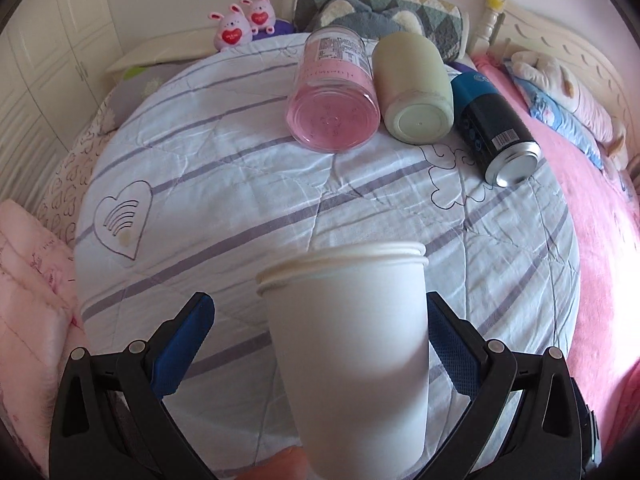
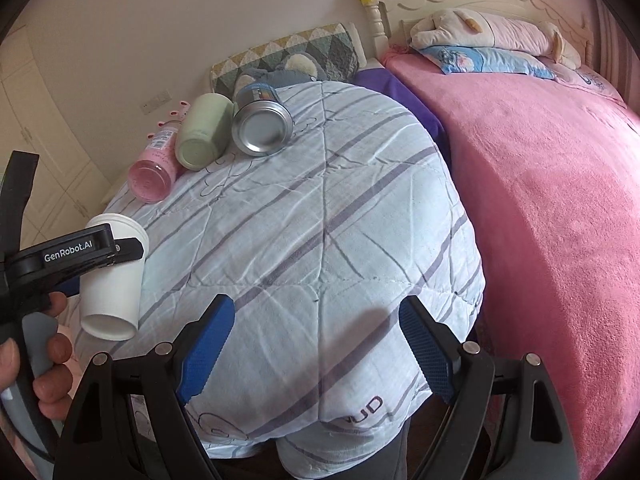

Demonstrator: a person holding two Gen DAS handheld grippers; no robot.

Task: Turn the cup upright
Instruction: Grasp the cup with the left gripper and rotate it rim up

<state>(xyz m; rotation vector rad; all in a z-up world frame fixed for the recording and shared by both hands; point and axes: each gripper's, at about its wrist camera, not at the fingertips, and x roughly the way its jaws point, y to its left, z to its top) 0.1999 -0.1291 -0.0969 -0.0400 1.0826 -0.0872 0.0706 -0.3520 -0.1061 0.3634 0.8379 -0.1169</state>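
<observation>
A white paper cup (image 1: 352,352) stands rim-up between the fingers of my left gripper (image 1: 320,320). The jaws are spread: the right pad (image 1: 452,352) is against the cup wall, the left pad (image 1: 184,344) is well clear of it. In the right wrist view the same cup (image 2: 114,284) shows at the left with the left gripper's finger (image 2: 72,258) across it, its base off the quilt. My right gripper (image 2: 316,344) is open and empty over the near part of the striped quilt (image 2: 320,220).
At the quilt's far side lie a pink clear jar (image 1: 332,104), a pale green cup (image 1: 416,96) and a dark blue can (image 1: 496,136), all on their sides. A pink blanket (image 2: 540,200) covers the bed to the right. Plush toys and pillows sit by the headboard.
</observation>
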